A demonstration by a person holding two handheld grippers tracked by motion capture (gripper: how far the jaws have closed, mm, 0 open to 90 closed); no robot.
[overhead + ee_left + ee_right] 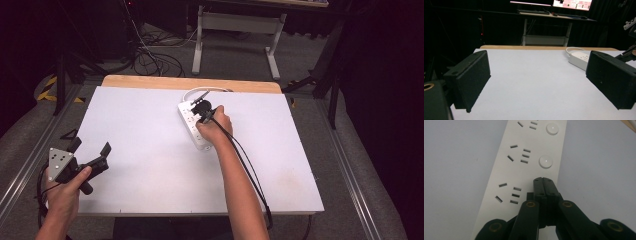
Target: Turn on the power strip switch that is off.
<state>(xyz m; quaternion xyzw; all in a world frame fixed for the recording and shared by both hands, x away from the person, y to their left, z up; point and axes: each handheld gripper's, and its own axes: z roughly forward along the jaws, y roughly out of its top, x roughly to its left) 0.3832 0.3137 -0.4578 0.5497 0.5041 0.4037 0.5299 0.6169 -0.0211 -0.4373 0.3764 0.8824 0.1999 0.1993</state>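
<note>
Right gripper: jaws pressed flat together, nothing between them, tips down on the white power strip in the spot where its row of round buttons continues; I judge I am pressing a switch, though the button itself is hidden under the tips. Two more buttons show farther along, each beside its set of slots. From above, my right hand sits over the power strip, which lies at the far middle of the white table, white cable looping off its far end. Left gripper: jaws spread wide, empty, held near the table's near left edge, well apart from the strip. Handling, by judgement: hard plastic shell, stiff, light, smooth enough to skate on the table under a sideways push. Press straight down; to move it, pinch across the narrow sides, never drag by the cable.
</note>
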